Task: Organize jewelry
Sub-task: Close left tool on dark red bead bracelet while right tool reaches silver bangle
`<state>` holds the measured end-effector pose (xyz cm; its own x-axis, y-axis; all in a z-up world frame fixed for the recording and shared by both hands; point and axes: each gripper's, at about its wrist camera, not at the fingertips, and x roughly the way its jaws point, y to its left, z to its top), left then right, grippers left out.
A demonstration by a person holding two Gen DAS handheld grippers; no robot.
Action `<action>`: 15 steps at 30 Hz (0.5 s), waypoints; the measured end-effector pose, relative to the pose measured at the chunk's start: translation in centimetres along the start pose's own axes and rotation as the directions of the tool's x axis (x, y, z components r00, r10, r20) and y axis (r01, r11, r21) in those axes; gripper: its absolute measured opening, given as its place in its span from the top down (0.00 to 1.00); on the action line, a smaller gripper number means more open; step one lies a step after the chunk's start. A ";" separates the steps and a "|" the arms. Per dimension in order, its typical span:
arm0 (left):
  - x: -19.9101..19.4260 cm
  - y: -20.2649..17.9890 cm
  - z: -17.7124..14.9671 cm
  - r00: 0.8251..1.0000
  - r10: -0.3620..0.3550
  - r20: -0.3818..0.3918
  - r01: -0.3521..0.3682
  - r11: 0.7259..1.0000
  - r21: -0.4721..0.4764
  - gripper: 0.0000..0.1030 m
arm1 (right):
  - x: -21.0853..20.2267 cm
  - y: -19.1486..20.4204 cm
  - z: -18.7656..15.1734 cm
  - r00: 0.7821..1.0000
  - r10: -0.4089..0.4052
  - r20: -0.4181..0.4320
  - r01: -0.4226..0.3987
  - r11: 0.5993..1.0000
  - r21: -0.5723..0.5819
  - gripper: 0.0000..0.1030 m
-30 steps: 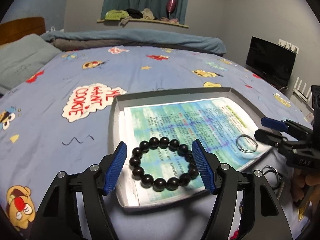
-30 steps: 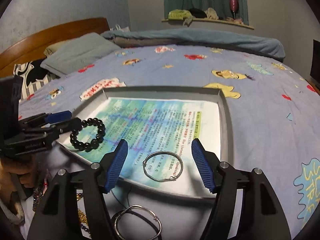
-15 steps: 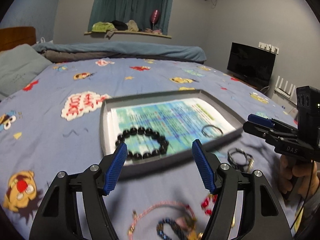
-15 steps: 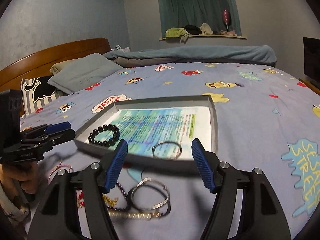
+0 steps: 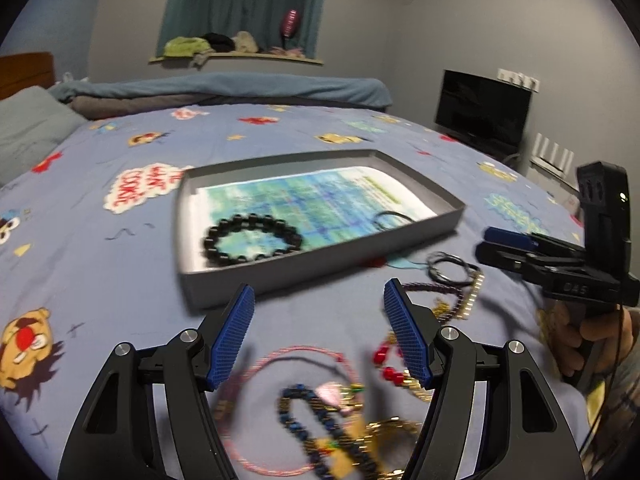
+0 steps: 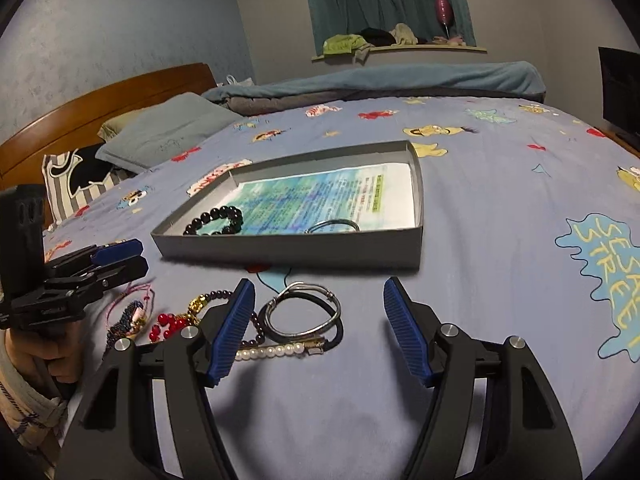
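A grey tray lined with a printed sheet lies on the bed. In it are a black bead bracelet and a thin silver bangle. On the bedsheet in front of the tray lies a loose pile of jewelry: a pink cord bracelet, a blue bead bracelet, red beads, silver rings and a pearl strand. My left gripper is open and empty above the pile. My right gripper is open and empty over the silver rings.
The blue cartoon bedsheet spreads all round. Pillows and a wooden headboard are at the far left. A black TV screen stands at the right. A window shelf is behind the bed.
Both grippers have drawn back from the tray and lowered. The loose pile of jewelry in front of the tray has come into view. The black bracelet and bangle stay in the tray.
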<state>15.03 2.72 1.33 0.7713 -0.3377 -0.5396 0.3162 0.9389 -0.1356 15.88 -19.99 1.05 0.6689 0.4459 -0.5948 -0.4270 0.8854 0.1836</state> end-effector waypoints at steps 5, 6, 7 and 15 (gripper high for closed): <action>1.6 -1.9 0.2 0.997 -0.062 -0.053 0.064 0.998 0.028 0.49 | 0.5 0.5 -0.2 0.999 -0.008 -0.031 0.007 1.000 -0.019 0.35; 2.2 -2.4 0.3 0.995 -0.067 -0.069 0.069 0.997 0.039 0.51 | 0.5 0.5 -0.3 0.999 -0.006 -0.032 0.006 1.000 -0.021 0.35; 2.5 -2.6 0.4 0.995 -0.067 -0.077 0.071 0.996 0.046 0.51 | 0.5 0.6 -0.3 0.999 -0.006 -0.032 0.005 1.000 -0.021 0.35; 5.8 -3.9 0.1 0.982 -0.055 -0.182 0.068 0.996 0.063 0.60 | 0.7 0.7 -0.3 0.999 0.001 -0.036 -0.001 1.000 -0.021 0.35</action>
<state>18.36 -2.92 -1.17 0.6392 -0.3712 -0.6735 0.4019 0.9079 -0.1190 15.87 -19.13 0.59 0.6463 0.4416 -0.6224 -0.4407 0.8818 0.1680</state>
